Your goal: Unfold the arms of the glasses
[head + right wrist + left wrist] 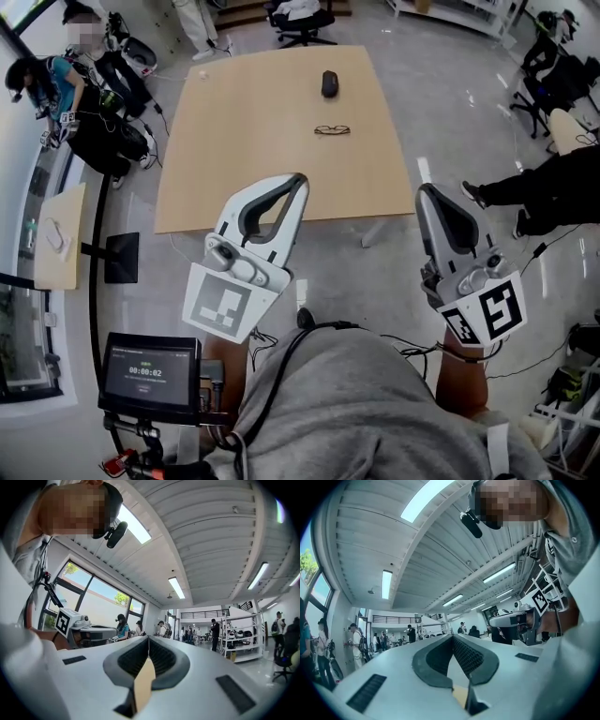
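Observation:
A pair of dark-framed glasses [331, 129] lies folded on the wooden table [244, 159], right of its middle. Both grippers hang in front of the table's near edge, well short of the glasses. My left gripper [298, 178] has its jaws meeting at the tips, with nothing between them. My right gripper [427, 190] is shut and empty too. The left gripper view looks up at the ceiling past shut jaws, left gripper [453, 636]. The right gripper view does the same, right gripper [148, 638]. Neither gripper view shows the glasses or the table.
A black oval object [329, 83] lies on the table beyond the glasses. A black office chair [302, 19] stands past the far edge. A seated person's legs [525, 187] reach in from the right. People and bags crowd the left side [94, 103]. A small screen [150, 372] is mounted at lower left.

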`<state>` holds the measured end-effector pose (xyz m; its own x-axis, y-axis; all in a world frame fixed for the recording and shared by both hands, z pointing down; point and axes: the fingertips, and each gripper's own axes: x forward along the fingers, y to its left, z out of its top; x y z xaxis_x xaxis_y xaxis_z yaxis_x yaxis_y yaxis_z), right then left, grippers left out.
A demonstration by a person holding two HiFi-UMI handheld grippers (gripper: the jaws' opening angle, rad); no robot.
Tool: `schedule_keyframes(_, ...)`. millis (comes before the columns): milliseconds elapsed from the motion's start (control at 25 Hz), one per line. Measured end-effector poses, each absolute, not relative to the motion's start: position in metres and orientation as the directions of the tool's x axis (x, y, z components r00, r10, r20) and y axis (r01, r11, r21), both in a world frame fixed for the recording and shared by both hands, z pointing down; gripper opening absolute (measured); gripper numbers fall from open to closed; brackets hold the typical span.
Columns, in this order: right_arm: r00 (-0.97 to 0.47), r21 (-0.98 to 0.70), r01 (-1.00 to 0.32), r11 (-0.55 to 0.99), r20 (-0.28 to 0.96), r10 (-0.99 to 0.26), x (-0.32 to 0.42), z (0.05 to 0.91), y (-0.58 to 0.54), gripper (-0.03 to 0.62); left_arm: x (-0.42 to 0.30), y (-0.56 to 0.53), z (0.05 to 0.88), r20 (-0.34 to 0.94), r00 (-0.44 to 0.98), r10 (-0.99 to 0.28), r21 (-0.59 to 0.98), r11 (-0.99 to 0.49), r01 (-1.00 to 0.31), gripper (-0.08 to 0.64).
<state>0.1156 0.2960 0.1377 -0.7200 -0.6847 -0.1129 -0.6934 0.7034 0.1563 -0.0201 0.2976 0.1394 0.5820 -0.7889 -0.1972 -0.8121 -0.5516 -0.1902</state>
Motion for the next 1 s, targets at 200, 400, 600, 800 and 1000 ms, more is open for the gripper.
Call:
schedule_keyframes(200,-0.696,0.171,-0.716,0.677,-0.097,-0.712,0.047,0.138,0.246,0.008,-0.091,0.245,0.149,-0.196,0.601,-0.775,-0.167,-0.577,-0.799,0.006)
schedule_keyframes(400,-0.680,0.187,-0.727,0.660,-0.067,-0.730,0.015,0.143,0.225,0.008,-0.123,0.217,0.155,-0.225,0.606,-0.763,-0.122,-0.595,-0.794,0.005)
schedule_keyframes(600,-0.676,0.194,-0.727,0.659,-0.036,-0.736,0.006,0.151,0.203,0.008,-0.133,0.195,0.165,-0.228,0.601,-0.766,-0.081,-0.600,-0.796,0.005)
schedule_keyframes(800,-0.696,0.173,-0.710,0.682,-0.027,-0.717,0.003,0.158,0.158,0.008,-0.138,0.157,0.172,-0.198,0.577,-0.792,-0.078,-0.574,-0.815,0.006)
schedule_keyframes(1000,-0.730,0.147,-0.679,0.719,-0.037,-0.682,0.012,0.162,0.101,0.008,-0.131,0.110,0.174,-0.165,0.558,-0.814,-0.161,-0.535,-0.829,0.006)
